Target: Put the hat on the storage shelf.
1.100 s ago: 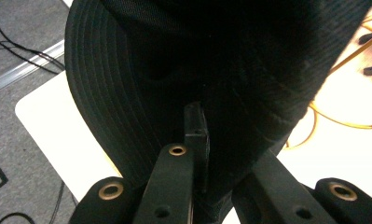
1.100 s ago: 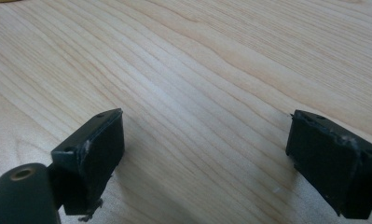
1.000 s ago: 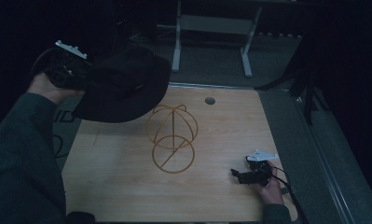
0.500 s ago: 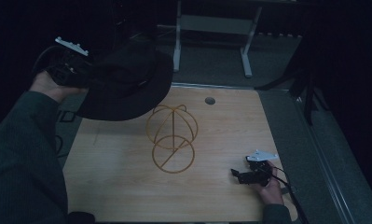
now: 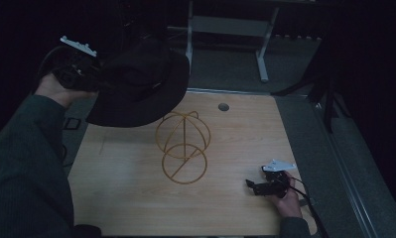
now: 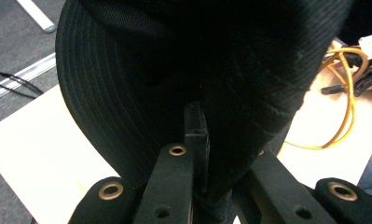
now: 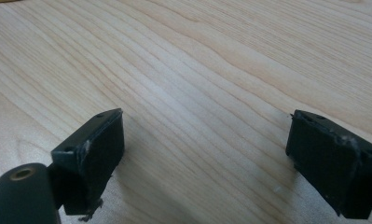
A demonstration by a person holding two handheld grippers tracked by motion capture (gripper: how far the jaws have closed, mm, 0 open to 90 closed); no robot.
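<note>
Hat pinched by left tongs, upper left, not yet on wire stand; right tongs gaping empty on desk

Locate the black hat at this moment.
In the high view the hat hangs at upper left, clamped in the left gripper, above the table's far-left edge and just beyond the wire stand.

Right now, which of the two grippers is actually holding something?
The left gripper, raised at the table's far left, is clamped on the black hat's brim. The right gripper rests low on the table, jaws apart.
</note>
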